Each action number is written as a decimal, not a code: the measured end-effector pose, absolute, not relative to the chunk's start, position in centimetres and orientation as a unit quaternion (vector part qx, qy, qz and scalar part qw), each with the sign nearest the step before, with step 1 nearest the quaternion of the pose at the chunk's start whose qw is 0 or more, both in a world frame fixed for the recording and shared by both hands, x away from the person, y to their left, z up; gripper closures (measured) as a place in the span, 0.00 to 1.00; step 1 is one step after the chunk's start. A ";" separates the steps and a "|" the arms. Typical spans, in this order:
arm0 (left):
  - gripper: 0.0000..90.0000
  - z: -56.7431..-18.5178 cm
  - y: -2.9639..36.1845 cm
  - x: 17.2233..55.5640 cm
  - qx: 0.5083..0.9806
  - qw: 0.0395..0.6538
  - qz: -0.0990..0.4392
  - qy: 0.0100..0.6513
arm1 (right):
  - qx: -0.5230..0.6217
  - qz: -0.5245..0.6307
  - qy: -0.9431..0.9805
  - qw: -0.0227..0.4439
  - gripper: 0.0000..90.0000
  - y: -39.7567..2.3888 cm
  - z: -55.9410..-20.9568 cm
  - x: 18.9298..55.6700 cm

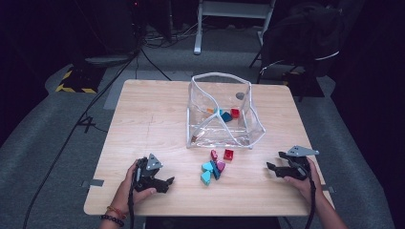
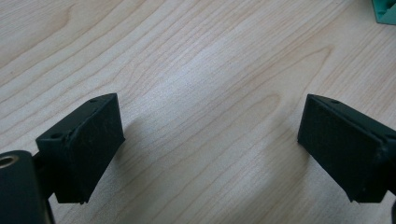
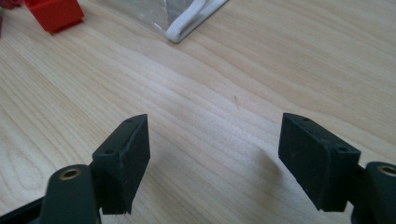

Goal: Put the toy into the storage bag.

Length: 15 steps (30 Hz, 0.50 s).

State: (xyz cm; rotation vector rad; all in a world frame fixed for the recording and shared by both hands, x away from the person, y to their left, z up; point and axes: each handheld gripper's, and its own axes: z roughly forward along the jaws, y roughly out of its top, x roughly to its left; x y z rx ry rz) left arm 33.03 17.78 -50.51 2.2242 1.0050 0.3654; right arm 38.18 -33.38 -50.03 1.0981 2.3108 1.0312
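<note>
Blocks (image 1: 214,167) lie in a loose cluster near the middle of the desk (image 1: 143,119), a little toward its near edge: two turquoise pieces, a dark blue one, a magenta one and two red ones, most of them touching or just beside each other. Behind them, toward the far edge, stands a clear plastic bag (image 1: 222,112) with a white rim, open at the top, with a red block, a teal one and a small orange piece inside on its floor.

The left tool (image 1: 168,182) rests low over the desk near the near-left corner, held in the person's left hand (image 1: 131,183), and points toward the cluster. Its jaws stand apart with bare wood between them; in the left gripper view a green block (image 2: 385,11) shows at the upper right corner, well clear of the pads.

The right tool (image 1: 270,167) sits near the near-right corner in the right hand (image 1: 301,179), aimed at the cluster from the other side. Its jaws are also wide apart over bare wood. In the right gripper view a red block (image 3: 53,14) and the bag's white rim (image 3: 194,21) lie ahead of it, apart from the pads.
</note>
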 end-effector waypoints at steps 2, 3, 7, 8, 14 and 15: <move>0.08 -50.5 17.7 33.0 0.850 0.330 0.141 0.386 | 0.393 0.367 0.822 0.188 0.29 -33.3 -50.4 38.2; 0.08 -50.5 17.7 33.0 0.849 0.330 0.141 0.387 | 0.394 0.368 0.822 0.186 0.28 -33.3 -50.4 38.2; 0.08 -50.5 17.7 32.9 0.851 0.329 0.142 0.383 | 0.394 0.368 0.822 0.184 0.28 -33.4 -50.4 38.2; 0.08 -50.5 17.6 32.9 0.851 0.329 0.142 0.384 | 0.393 0.368 0.823 0.184 0.28 -33.4 -50.4 38.2; 0.08 -50.3 17.4 32.8 0.850 0.320 0.144 0.393 | 0.382 0.370 0.827 0.183 0.28 -33.3 -50.4 38.1; 0.08 -50.3 17.3 32.7 0.850 0.321 0.144 0.392 | 0.381 0.370 0.827 0.183 0.28 -33.3 -50.4 38.1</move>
